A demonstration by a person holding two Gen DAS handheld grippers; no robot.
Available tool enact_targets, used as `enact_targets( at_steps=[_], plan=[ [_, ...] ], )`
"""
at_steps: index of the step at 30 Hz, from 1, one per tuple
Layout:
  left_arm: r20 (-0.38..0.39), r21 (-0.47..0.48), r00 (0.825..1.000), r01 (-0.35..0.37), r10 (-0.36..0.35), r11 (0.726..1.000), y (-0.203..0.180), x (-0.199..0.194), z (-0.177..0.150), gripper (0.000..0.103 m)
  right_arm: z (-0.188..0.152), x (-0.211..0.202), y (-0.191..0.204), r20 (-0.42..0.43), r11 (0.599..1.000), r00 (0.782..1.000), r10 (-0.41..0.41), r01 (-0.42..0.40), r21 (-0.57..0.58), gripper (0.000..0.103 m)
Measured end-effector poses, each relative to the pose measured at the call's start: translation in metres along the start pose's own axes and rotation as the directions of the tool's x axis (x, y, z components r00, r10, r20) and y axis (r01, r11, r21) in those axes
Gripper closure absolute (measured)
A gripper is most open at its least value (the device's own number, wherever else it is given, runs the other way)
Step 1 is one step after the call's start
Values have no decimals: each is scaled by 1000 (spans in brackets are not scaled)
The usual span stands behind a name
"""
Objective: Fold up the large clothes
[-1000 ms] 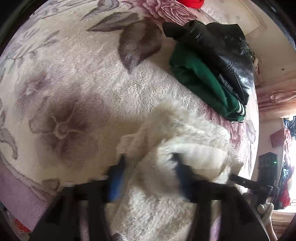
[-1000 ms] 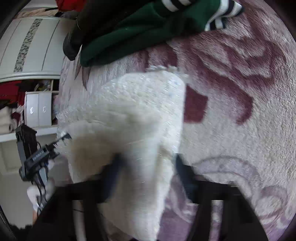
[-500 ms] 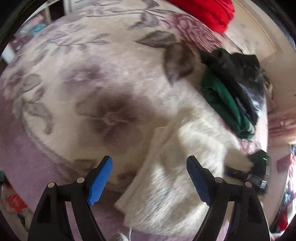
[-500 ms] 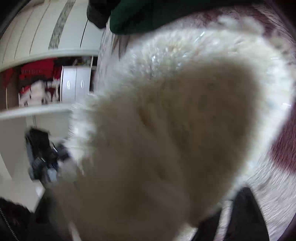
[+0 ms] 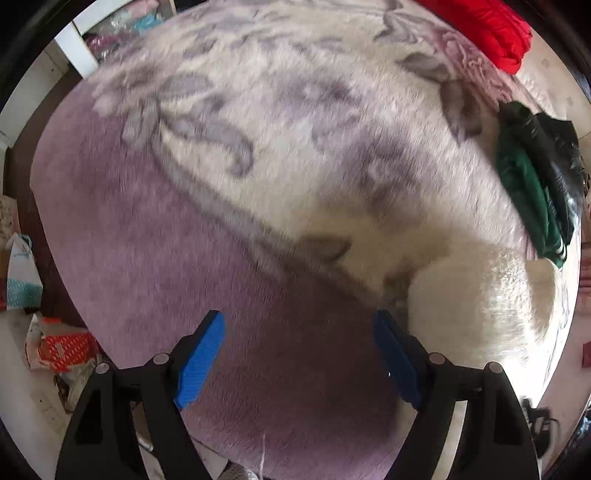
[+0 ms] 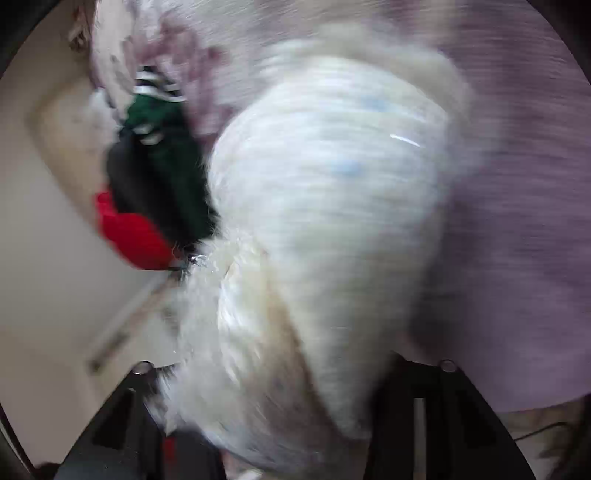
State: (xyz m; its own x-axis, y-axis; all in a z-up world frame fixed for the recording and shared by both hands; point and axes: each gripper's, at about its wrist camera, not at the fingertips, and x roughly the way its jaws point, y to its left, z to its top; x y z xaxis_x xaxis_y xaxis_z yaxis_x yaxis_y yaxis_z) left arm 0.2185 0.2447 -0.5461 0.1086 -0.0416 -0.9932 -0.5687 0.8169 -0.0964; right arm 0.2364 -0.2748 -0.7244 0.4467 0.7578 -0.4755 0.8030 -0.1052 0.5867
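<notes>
The left gripper [image 5: 299, 358] hangs over the purple flowered blanket [image 5: 207, 236], blue fingers [image 5: 201, 356] wide and empty. The right gripper's [image 6: 291, 417] fingers are opening with the white fluffy garment [image 6: 332, 206] bunched between them (blurred), beside a green garment [image 6: 173, 162].

Blanket [image 5: 258, 122], covering most of left wrist frame: plush pile cloth, matt, mauve border, cream field with grey flower print. White garment [image 5: 480, 295], lower right: long shaggy fleece, faint sheen where light hits; same garment [image 6: 332, 192] fills centre of blurred right wrist frame. Left gripper [image 5: 299, 362], bottom: matt black plastic arms, small metal rivets, ribbed blue pads [image 5: 201, 358]. Right edge: green garment [image 5: 524, 192] matt knit; black garment [image 5: 557, 155] glossy, leather-like. Top right: red cloth [image 5: 495, 29], smooth.
</notes>
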Motion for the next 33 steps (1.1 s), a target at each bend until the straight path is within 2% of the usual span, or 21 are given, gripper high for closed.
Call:
enact_targets(
  at_steps=[2,3,5,7,8,11,12,15,17,18,20,21,22,23,26,27,28,29,31,32,33],
  plan=[
    [-10,16,1000,12,-12,1000,-1,1,-10,22,3,1,-10,-52,982,982,-181,178,-60,27],
    [2,33,1000,13,-13,999,-5,0,-15,22,6,-6,-7,-50,952,957,-287,278,-129,27],
    [40,63,999,5,-7,998,-15,-4,-23,22,4,-24,17,12,877,916,-402,389,-283,25],
    [74,97,997,2,-9,995,-30,-5,-31,21,-5,-42,60,169,711,849,-501,515,-478,25],
    [80,110,997,-1,-8,994,-35,-4,-32,21,-13,-46,88,243,600,817,-524,556,-575,25],
    [82,156,997,4,-17,988,-57,3,-36,21,-33,-41,137,282,449,806,-520,539,-713,25],
    [82,161,997,-4,-9,987,-62,5,-36,21,-45,-29,161,293,375,800,-523,525,-764,25],
    [99,173,995,-8,-9,985,-73,8,-38,21,-67,32,229,242,248,797,-553,435,-866,25],
    [106,181,994,7,-27,984,-77,9,-41,21,-91,87,243,206,169,772,-601,374,-912,25],
    [110,179,994,2,-23,984,-77,10,-42,21,-96,117,243,195,118,741,-643,348,-930,25],
    [110,172,994,2,-22,985,-77,10,-46,21,-106,154,231,171,88,684,-709,326,-941,25],
    [107,168,994,4,-22,986,-77,10,-48,21,-98,177,219,143,102,632,-762,334,-937,33],
    [105,162,994,3,-20,987,-76,8,-51,21,-96,186,215,139,111,617,-774,349,-930,56],
    [106,155,994,13,-29,988,-76,5,-54,21,-96,193,216,125,122,603,-788,352,-928,95],
    [103,138,993,37,-52,990,-81,0,-66,21,-128,177,257,184,92,671,-719,354,-931,97],
    [98,139,993,45,-59,989,-85,1,-69,21,-138,167,274,185,99,705,-685,342,-935,97],
    [94,140,993,52,-66,989,-90,2,-74,21,-139,161,284,193,97,725,-662,338,-936,97],
    [98,133,992,60,-73,989,-94,3,-77,21,-145,157,293,227,61,727,-648,347,-936,98],
    [115,125,991,58,-73,990,-103,4,-80,20,-125,162,294,332,-15,684,-650,424,-905,97],
    [113,127,992,35,-49,991,-107,8,-81,19,-109,172,286,367,-57,632,-683,455,-889,98],
    [106,129,994,12,-26,992,-111,13,-82,19,-87,181,273,369,-48,578,-728,493,-869,97]
  ],
)
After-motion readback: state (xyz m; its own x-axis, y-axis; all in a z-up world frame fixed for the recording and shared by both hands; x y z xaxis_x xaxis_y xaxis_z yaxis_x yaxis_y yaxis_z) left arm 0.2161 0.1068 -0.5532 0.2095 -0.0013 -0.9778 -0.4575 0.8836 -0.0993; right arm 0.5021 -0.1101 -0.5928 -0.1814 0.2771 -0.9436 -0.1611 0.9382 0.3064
